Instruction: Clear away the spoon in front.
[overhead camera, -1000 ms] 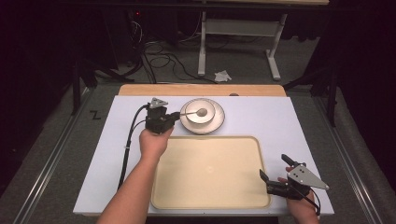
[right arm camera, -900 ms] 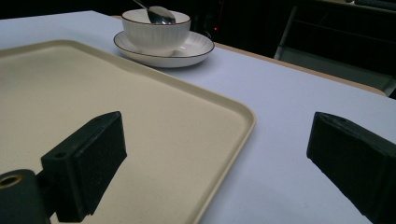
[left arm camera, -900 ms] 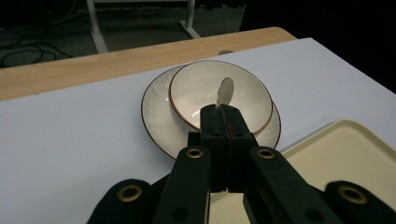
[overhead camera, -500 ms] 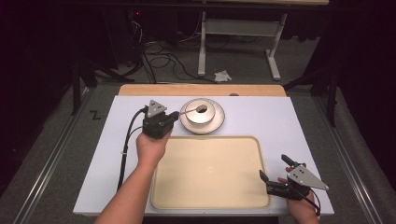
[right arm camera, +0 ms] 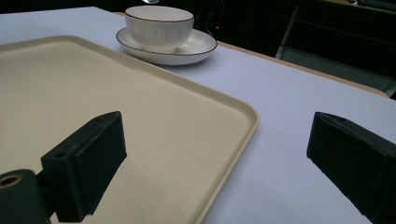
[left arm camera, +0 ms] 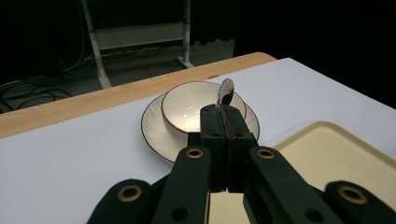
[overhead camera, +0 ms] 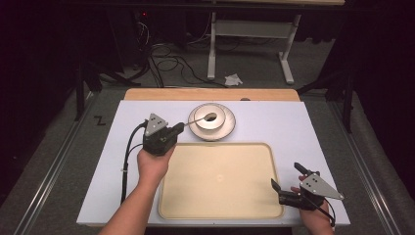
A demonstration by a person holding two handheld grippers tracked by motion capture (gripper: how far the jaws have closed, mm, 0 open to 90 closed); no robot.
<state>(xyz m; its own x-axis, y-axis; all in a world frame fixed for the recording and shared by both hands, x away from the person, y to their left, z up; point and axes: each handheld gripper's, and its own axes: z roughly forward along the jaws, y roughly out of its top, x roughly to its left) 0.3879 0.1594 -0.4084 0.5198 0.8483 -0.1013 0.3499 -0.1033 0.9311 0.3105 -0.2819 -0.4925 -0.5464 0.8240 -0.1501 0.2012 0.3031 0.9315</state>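
Spoon (overhead camera: 198, 119): handle clamped between the jaws of the left gripper (overhead camera: 179, 127), which are pressed together on it; in the left gripper view the spoon (left arm camera: 225, 95) stands straight out past the jaw tips, its head turned on edge. From the high view its long axis runs from the gripper, at the near left, up and to the right, so the head lies over the bowl (overhead camera: 207, 117), just above the inner wall; whether it touches the bowl cannot be told. The bowl sits centred on a saucer (overhead camera: 229, 128) on the white table top (overhead camera: 293, 127), just beyond the far edge of the cream tray (overhead camera: 220, 181). The tray is bare. Relation that matters for the next move: the spoon's free end points away from the left hand and into the bowl, with the tray immediately on the near side of the saucer, so any transfer to the tray would, by my reading, mean drawing the spoon back along its own axis and swinging it toward the person. The left hand is clearly the nearer one. Right gripper (overhead camera: 289, 182): jaws spread wide, nothing between them, resting at the near right corner of the tray, well apart from bowl and spoon; its own view looks across the tray rim (right arm camera: 243, 116) toward the bowl (right arm camera: 159, 24).
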